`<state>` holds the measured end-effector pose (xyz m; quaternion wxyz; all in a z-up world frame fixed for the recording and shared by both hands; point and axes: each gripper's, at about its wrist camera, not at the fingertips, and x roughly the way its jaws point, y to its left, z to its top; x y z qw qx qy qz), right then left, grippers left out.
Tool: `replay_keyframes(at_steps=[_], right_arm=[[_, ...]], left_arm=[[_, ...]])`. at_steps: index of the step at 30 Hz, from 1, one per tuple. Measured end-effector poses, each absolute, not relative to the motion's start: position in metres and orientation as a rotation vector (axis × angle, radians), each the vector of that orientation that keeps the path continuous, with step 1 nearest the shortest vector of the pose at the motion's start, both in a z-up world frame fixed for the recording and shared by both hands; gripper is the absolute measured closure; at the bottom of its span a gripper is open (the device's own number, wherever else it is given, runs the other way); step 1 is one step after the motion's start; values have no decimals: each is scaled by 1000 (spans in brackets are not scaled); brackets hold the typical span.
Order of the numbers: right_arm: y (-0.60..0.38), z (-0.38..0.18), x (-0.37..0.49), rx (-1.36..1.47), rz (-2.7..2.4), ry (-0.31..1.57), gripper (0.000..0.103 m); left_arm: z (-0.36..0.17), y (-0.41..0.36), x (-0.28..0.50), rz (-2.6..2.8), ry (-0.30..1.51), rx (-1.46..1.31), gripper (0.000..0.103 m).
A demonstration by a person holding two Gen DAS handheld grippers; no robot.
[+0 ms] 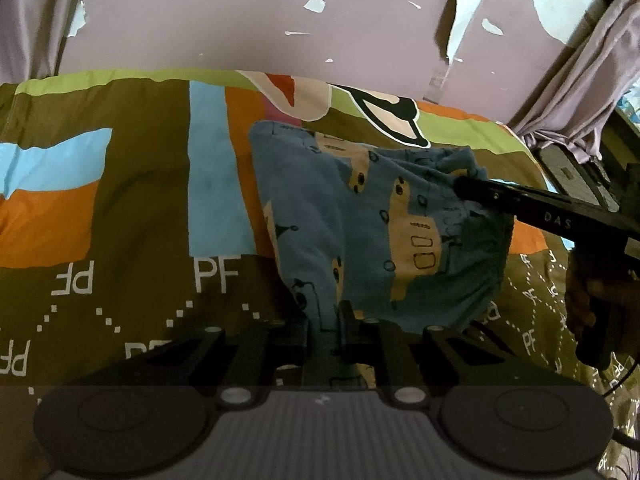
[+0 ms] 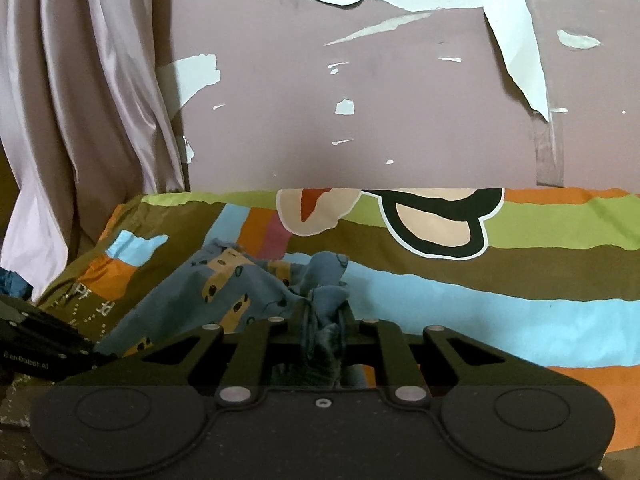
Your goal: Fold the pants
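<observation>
Both my grippers clamped tight on blue pants (image 1: 360,216): left gripper (image 1: 328,320) pinching near edge, right gripper (image 2: 322,316) bunching far corner, lifting over striped bedsheet (image 1: 140,200) to fold.

One pair of blue printed pants (image 1: 372,232) on one striped cartoon bedsheet (image 1: 140,184). Two black grippers, left (image 1: 326,320) and right (image 2: 324,320), each clamped on the fabric. One peeling mauve wall (image 2: 360,120); two pale curtains (image 2: 80,120).
</observation>
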<state>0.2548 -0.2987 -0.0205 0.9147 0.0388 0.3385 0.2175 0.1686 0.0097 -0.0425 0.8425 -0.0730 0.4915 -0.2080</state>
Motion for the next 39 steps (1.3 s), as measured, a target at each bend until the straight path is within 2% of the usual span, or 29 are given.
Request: replay_keyframes(at_steps=[11,18,28,34,39], right_arm=[[-299,-18,265,104,456,709,90],[-305,0,283,205,478,689,90],[-290,38,342,96,512,594,90],[-275,34,397,60,524,596,90],[-265,-6,429,38,496,666,90]], left_arm=[[-34,3,172,-435,1029,-163,89],[-4,-9,180,-443,943,-70,89],[26,-6,229,-414,801,-38,89],[12,4,263,-367,769,-98,89],[-26,6,288,-327,801,-68,89]])
